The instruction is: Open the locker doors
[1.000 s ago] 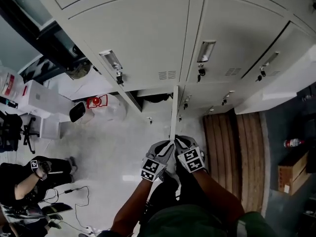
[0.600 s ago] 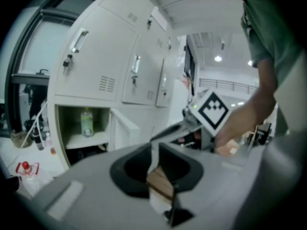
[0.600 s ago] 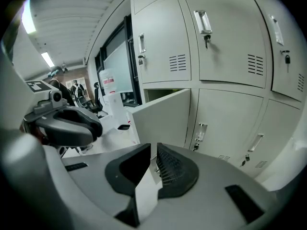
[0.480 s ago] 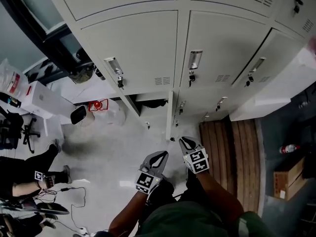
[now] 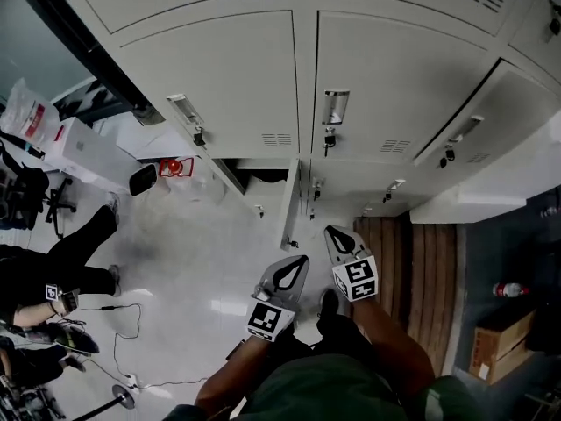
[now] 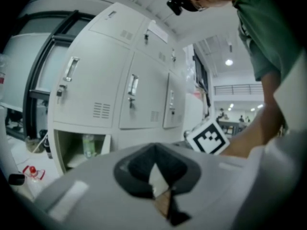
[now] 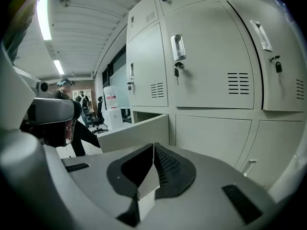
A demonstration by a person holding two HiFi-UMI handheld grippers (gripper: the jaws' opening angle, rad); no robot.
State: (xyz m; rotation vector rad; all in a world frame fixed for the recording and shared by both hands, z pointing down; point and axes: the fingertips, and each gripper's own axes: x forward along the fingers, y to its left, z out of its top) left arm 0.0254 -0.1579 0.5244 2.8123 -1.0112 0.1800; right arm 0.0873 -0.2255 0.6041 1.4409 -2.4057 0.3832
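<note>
Jaws of left gripper (image 5: 301,261) and right gripper (image 5: 333,233) are pressed together, empty. Both hang near the open locker door (image 5: 289,204).

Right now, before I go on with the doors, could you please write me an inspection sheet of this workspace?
Surface: pale glossy floor; wooden slats at the right.
Job's things: grey lockers; one lower door stands open; the two doors above it are closed, a key hanging in a lock.
Clutter: red object, white boxes, cardboard box.
Grippers: left gripper and right gripper both shut, empty, not touching the lockers.
Cables: thin cable on the floor at the left.
Surroundings: seated person, office chair.
</note>
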